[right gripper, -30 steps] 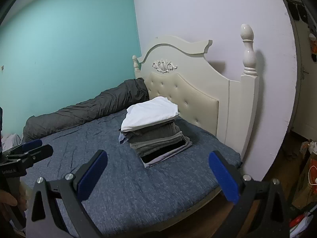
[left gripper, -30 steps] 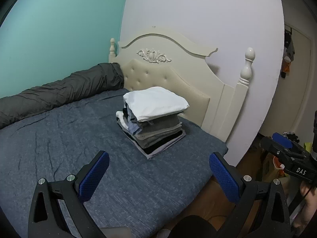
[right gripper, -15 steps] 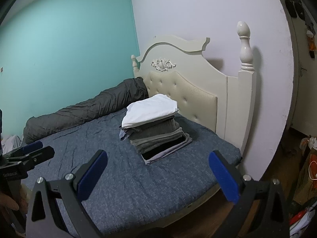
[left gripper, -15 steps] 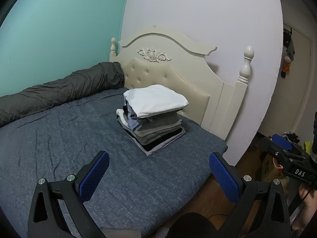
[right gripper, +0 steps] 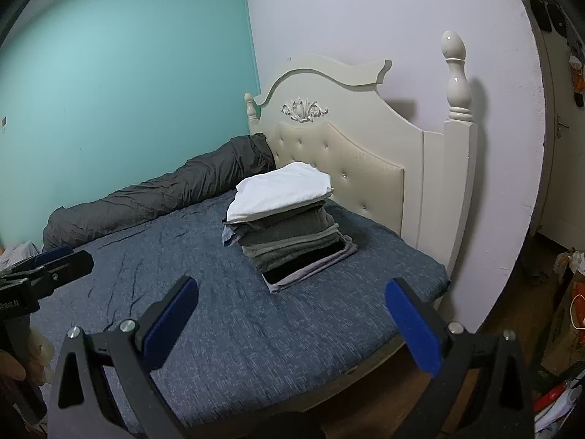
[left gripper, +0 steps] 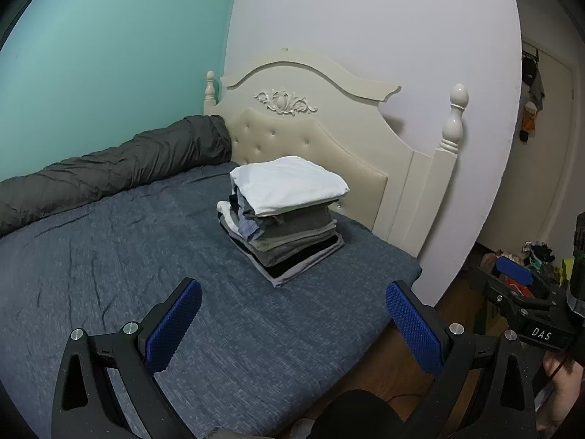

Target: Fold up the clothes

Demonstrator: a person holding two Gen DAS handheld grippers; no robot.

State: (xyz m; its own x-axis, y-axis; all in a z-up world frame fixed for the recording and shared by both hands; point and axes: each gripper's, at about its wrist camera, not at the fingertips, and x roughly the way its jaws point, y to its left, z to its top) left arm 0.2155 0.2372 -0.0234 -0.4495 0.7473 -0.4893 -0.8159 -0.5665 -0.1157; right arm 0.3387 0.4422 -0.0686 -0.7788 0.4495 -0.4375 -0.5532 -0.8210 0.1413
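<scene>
My left gripper (left gripper: 292, 323) and right gripper (right gripper: 290, 323) both gape wide, empty. The folded clothes stack (left gripper: 283, 216) sits on the blue bed (left gripper: 109, 256) near the cream headboard (left gripper: 329, 128), a rolled grey duvet (left gripper: 109, 168) lining the teal wall; nothing blocks it.

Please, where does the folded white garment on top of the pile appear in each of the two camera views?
Left wrist: white garment, centre, slightly above the middle.
Right wrist: white garment, centre, just left of the middle.
Shared landmark: the cream headboard directly behind the pile.
</scene>
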